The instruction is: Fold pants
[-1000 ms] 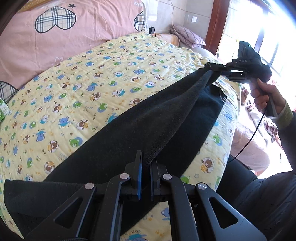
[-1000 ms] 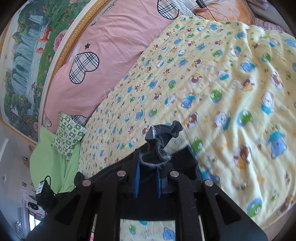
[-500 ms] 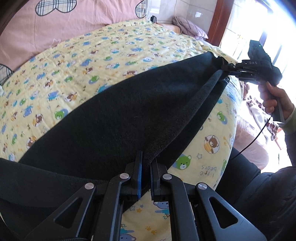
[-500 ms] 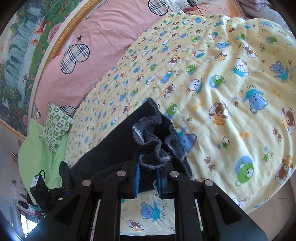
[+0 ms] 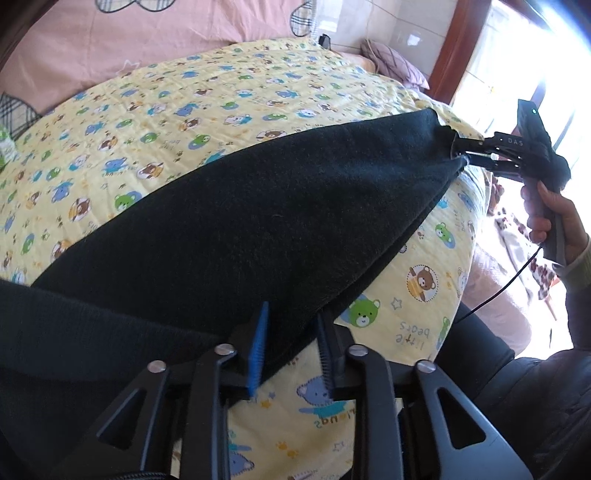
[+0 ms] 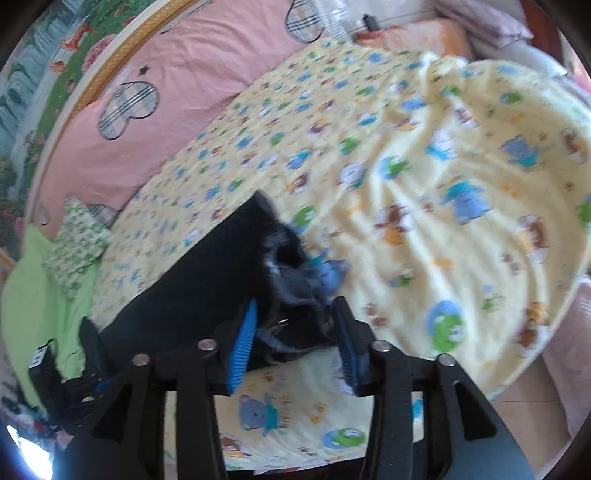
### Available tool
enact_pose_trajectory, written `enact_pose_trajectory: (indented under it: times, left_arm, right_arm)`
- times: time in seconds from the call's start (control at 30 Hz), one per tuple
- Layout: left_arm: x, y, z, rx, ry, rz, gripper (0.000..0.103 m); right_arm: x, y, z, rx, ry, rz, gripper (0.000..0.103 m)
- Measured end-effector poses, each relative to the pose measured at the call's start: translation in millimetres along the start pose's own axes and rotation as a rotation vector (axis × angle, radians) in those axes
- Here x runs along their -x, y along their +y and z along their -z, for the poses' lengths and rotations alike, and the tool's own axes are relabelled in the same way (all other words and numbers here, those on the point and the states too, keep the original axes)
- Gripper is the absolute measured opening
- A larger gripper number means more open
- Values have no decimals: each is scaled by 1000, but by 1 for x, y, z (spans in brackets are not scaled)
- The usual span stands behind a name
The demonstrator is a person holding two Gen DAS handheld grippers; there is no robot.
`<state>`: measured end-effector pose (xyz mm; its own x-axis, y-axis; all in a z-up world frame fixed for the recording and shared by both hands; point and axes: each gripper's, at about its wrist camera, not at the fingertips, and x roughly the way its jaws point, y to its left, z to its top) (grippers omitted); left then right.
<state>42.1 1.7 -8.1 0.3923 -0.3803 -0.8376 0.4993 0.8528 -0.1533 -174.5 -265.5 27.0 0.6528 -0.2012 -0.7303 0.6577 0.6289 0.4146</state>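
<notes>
Both claws have just been opening: the left claw (image 5: 291, 347) and right claw (image 6: 295, 343) stand released around the pants' (image 5: 240, 221) ends, letting the folded pants settle flat on the bed (image 5: 221, 88).

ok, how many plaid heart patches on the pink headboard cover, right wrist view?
2. One plaid heart sits left of centre on the pink cover; the second is at the top edge, partly cropped. More may lie out of view.
</notes>
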Motion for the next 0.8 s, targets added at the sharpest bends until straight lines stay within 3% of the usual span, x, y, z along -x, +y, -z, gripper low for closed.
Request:
enact_pose_trajectory:
  times: [0.17,0.37,0.43,0.5,0.8]
  left_arm:
    - [12,6,12,52,-26,-6,33]
    - [30,23,21,135,-65,-15,34]
    - [37,32,24,170,-82,-26,36]
    - [44,39,27,192,-97,-55,46]
    - [79,93,54,382,-165,-130,47]
  right_arm:
    - [19,-6,-5,-47,-53,-20,50]
    - [21,30,-3,14,-50,-97,50]
    - [15,49,0,48,-32,-132,50]
    - [8,67,5,80,-1,-169,50]
    - [-36,139,32,216,138,-275,50]
